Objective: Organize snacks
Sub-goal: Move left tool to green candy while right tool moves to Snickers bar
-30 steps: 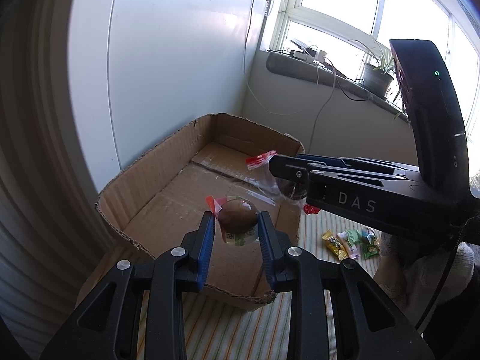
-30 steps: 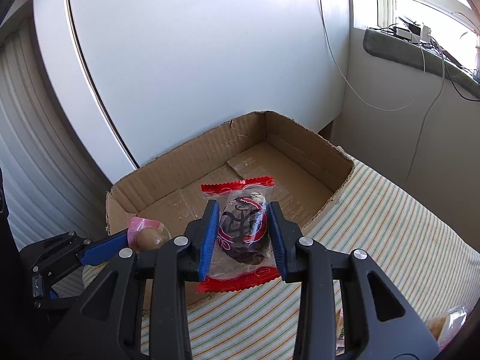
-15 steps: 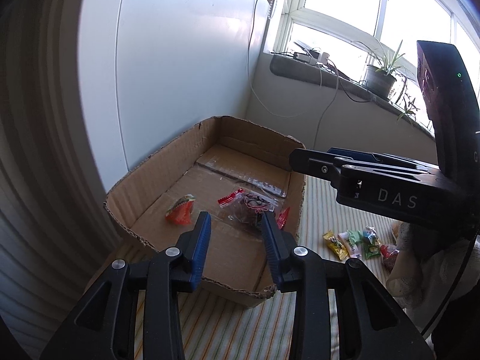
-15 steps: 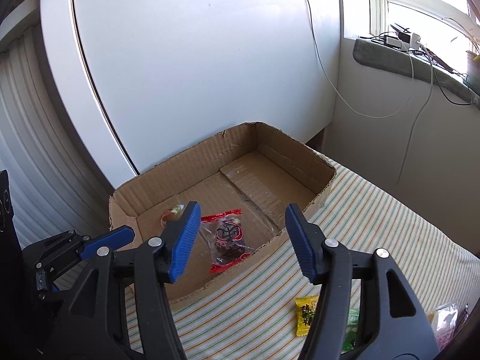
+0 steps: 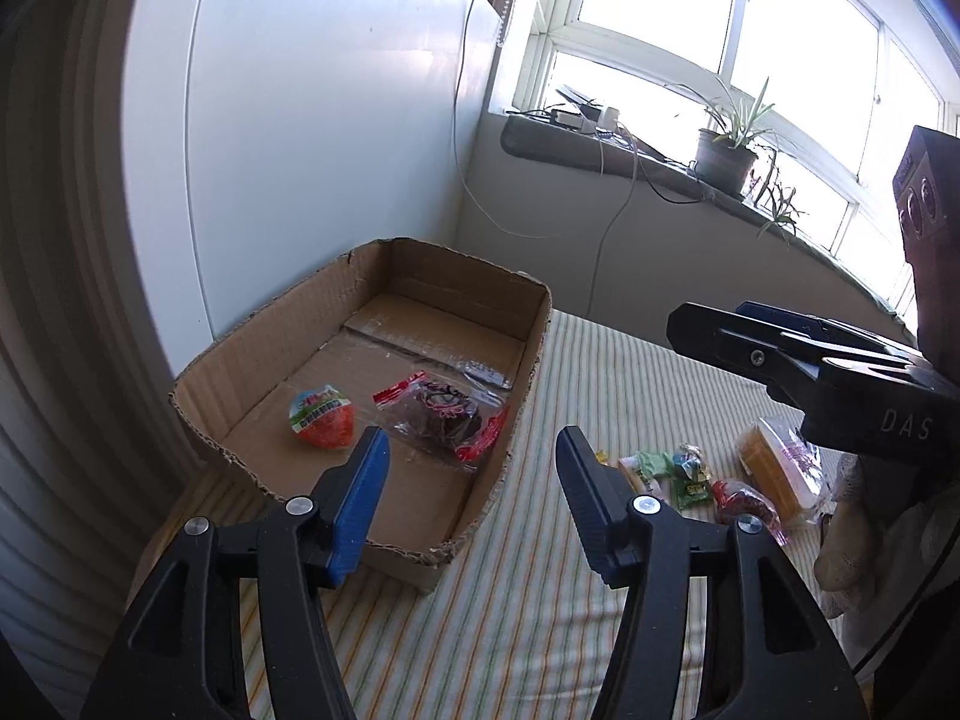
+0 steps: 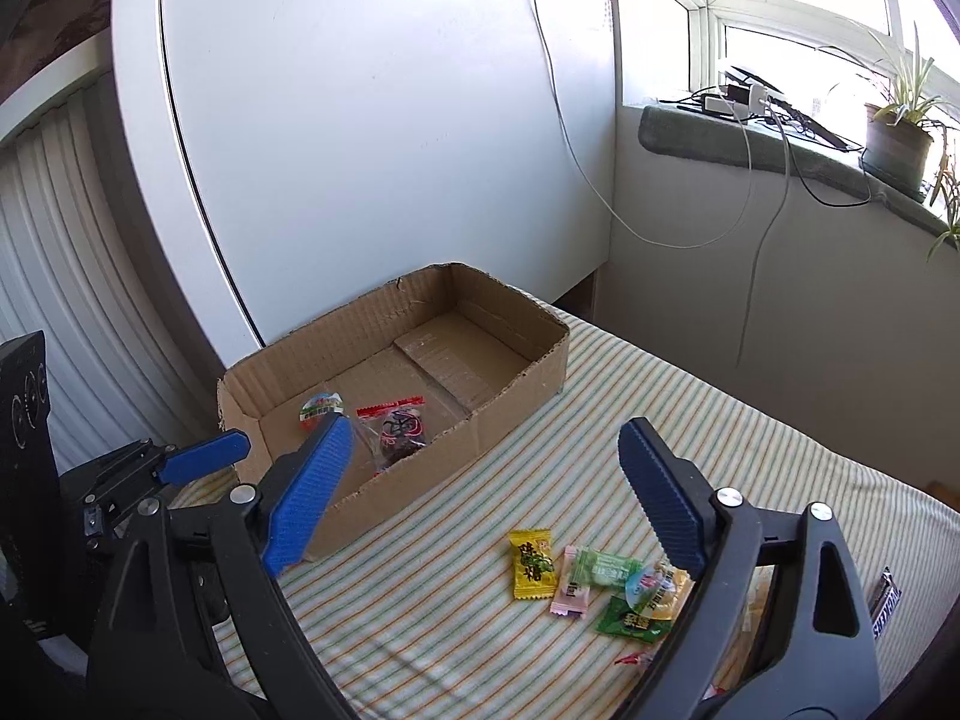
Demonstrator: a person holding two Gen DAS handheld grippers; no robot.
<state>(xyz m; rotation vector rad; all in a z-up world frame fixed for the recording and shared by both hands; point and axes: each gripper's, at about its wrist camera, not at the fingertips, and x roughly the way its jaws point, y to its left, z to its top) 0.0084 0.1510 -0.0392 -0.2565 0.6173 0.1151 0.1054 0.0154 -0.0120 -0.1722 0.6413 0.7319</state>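
Nearest the cameras, the left gripper (image 5: 471, 480) and the right gripper (image 6: 483, 495) both hang with jaws spread wide and holding nothing, just in front of the cardboard box (image 5: 516, 420) on the striped cloth (image 5: 510, 618). Inside the box, by its near wall, lie an orange jelly cup (image 5: 322, 417) and a red-edged clear packet (image 5: 441, 414) of something dark, side by side. Loose sweets wait on the cloth to the right of the box: a yellow candy (image 6: 531, 555) nearest it, then a green candy (image 6: 603, 568). The risk, judging from here, is a thin flat wrapper slipping from the pads, or a jaw snagging the box's ragged near rim. Only the right view shows a Snickers bar (image 6: 883, 603) at its edge; only the left view shows an orange packet (image 5: 774, 468) beyond the sweets.
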